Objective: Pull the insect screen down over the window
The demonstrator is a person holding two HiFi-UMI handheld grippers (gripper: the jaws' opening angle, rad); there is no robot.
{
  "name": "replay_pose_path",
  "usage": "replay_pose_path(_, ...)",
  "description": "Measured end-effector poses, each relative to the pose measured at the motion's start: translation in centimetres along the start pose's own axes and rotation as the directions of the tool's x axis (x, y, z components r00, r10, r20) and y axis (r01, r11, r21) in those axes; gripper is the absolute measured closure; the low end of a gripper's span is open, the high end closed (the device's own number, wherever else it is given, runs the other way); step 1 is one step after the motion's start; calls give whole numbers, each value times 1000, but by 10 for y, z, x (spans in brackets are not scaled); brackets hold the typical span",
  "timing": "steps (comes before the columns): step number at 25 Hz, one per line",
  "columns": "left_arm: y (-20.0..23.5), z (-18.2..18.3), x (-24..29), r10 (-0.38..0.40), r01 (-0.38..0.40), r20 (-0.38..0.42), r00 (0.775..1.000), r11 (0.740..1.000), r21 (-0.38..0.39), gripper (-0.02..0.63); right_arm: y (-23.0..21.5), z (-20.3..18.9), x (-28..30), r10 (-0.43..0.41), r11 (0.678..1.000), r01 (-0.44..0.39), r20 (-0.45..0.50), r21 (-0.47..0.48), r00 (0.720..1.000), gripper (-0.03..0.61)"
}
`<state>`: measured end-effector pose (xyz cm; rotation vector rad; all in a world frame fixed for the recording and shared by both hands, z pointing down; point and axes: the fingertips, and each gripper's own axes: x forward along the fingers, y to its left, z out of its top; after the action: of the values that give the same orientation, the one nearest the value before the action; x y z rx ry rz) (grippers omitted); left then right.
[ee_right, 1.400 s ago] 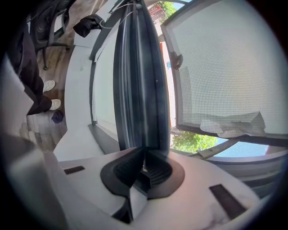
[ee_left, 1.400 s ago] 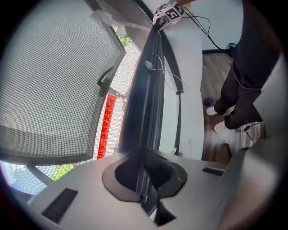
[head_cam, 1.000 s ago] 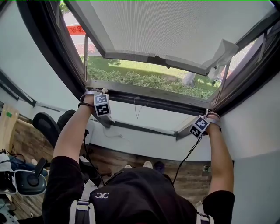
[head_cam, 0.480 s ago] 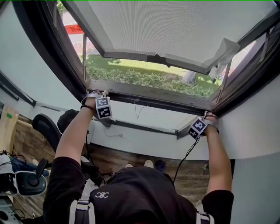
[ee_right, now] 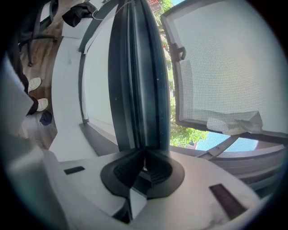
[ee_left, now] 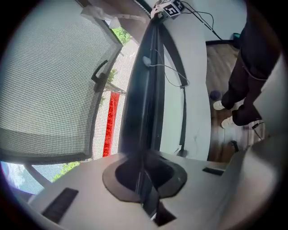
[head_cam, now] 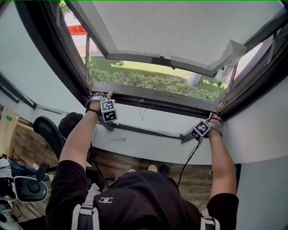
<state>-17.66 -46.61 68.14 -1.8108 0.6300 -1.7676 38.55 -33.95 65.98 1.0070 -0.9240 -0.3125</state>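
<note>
A dark bar (head_cam: 153, 99) runs along the bottom of the window opening. My left gripper (head_cam: 104, 96) is shut on its left end and my right gripper (head_cam: 210, 117) on its right end. In the left gripper view the jaws (ee_left: 141, 168) pinch the bar (ee_left: 141, 103), which runs away toward the other gripper's marker cube (ee_left: 171, 6). The right gripper view shows the same grip (ee_right: 143, 164) on the bar (ee_right: 137, 81). Above, a grey-framed mesh-patterned panel (head_cam: 180, 27) tilts outward. A thin cord (head_cam: 143, 110) hangs from the bar's middle.
A white rag (head_cam: 229, 56) hangs on the panel's right corner. Hedge and grass (head_cam: 153, 83) lie outside. Below the bar is a white wall (head_cam: 148, 146) with a dark trim strip. A black chair (head_cam: 47, 130) and equipment (head_cam: 27, 188) stand on the wooden floor at left.
Both grippers stay shut on the bar's ends. The marker cubes have shifted only slightly, the right one a little leftward; the bar and the panel look unmoved.
</note>
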Motion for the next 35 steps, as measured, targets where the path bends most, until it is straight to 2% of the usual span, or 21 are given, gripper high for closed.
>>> replay_pose_path(2,4,0,-7,16,-16,11,1000,999,-32,594,-4,-2,-5,-19,1000,19,-6,12,1000,555)
replay_pose_path(5,6,0,-10,-7,9,30,1000,997,-72,589,-8,1,-6,0,1000,0,27,25,1000,555)
replay_pose_path(9,-1,-2,-8,-44,44,-4,999,999,-29,592,-4,0,-10,66,998,-66,18,-23,998,555)
replay_pose_path(12,-8,-2,-3,-45,44,-28,999,999,-11,597,6,1,-2,43,998,-43,-13,-39,999,558)
replay_pose_path(15,-4,-2,1,-38,37,-15,999,999,-21,598,7,0,-1,38,998,-41,-51,-50,998,561)
replay_pose_path(21,-5,-2,1,-103,104,-36,994,995,14,597,2,1,-7,102,991,-103,-18,-88,995,560)
replay_pose_path(23,-2,0,2,-75,76,-35,997,997,21,597,-1,0,-11,101,992,-103,-35,-73,994,560)
replay_pose_path(26,2,0,0,19,-19,-24,1000,1000,2,595,-2,-1,-4,27,999,-29,-46,-43,999,558)
replay_pose_path(28,6,0,-3,55,-55,-21,998,998,-20,594,-6,0,0,-11,999,10,-36,-34,999,557)
replay_pose_path(32,2,-2,-6,0,0,-31,1000,1000,-21,592,-4,0,-7,45,997,-46,-9,-59,999,557)
replay_pose_path(35,-5,-3,-4,-43,43,-55,998,999,8,595,4,-1,-9,84,991,-88,-41,-100,996,557)
